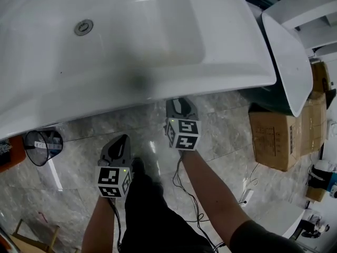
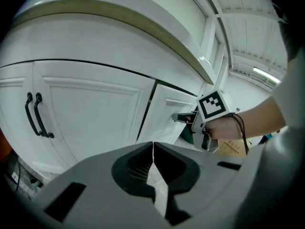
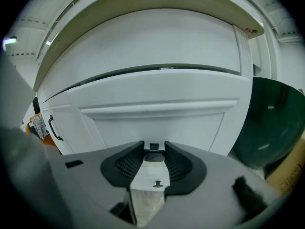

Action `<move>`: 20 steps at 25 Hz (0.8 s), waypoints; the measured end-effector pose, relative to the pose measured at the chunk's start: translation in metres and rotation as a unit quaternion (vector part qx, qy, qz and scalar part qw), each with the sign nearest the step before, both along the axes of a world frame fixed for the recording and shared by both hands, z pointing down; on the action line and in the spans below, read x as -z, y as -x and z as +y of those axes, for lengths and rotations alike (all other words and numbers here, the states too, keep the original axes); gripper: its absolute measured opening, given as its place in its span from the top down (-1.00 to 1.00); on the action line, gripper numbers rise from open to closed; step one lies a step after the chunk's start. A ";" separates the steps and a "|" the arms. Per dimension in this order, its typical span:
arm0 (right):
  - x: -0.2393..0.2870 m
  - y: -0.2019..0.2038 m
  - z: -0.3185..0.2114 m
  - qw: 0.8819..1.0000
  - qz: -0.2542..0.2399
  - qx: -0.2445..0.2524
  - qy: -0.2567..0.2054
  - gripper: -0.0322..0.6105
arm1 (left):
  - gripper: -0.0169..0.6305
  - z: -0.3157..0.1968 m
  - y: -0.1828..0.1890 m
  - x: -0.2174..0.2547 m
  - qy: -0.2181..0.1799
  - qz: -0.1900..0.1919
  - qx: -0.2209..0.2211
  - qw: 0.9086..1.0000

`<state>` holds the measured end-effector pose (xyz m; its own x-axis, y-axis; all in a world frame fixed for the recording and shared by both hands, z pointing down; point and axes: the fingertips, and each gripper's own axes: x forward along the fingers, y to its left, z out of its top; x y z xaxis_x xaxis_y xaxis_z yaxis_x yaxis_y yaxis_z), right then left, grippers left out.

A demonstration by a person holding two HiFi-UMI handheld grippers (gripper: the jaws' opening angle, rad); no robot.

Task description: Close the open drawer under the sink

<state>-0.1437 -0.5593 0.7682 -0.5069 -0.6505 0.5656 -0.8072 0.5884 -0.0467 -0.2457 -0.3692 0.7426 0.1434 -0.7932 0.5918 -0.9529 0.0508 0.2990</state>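
Note:
The white sink (image 1: 131, 46) hides the cabinet below it in the head view. Under its front rim my right gripper (image 1: 179, 103) points at the cabinet. The white drawer front (image 3: 157, 94) fills the right gripper view, with a dark gap along its top. My right gripper (image 3: 154, 149) has its jaws apart around the small black drawer handle (image 3: 153, 152), which spans the gap between them. From the left gripper view, the drawer front (image 2: 167, 113) stands out from the cabinet, with the right gripper (image 2: 180, 118) at its face. My left gripper (image 2: 152, 147) is shut and empty, further back from the cabinet (image 1: 120, 141).
Two cabinet doors with black handles (image 2: 35, 116) lie left of the drawer. Cardboard boxes (image 1: 279, 136) stand on the marble floor at the right, with cables (image 1: 247, 194) near them. A black wire bin (image 1: 43, 145) sits at the left. A dark green basin (image 3: 271, 128) is right of the drawer.

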 end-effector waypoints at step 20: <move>0.004 0.007 -0.012 1.000 -0.001 -0.018 0.017 0.47 | 0.90 -0.020 0.011 0.015 -0.010 -0.007 -0.014 1.000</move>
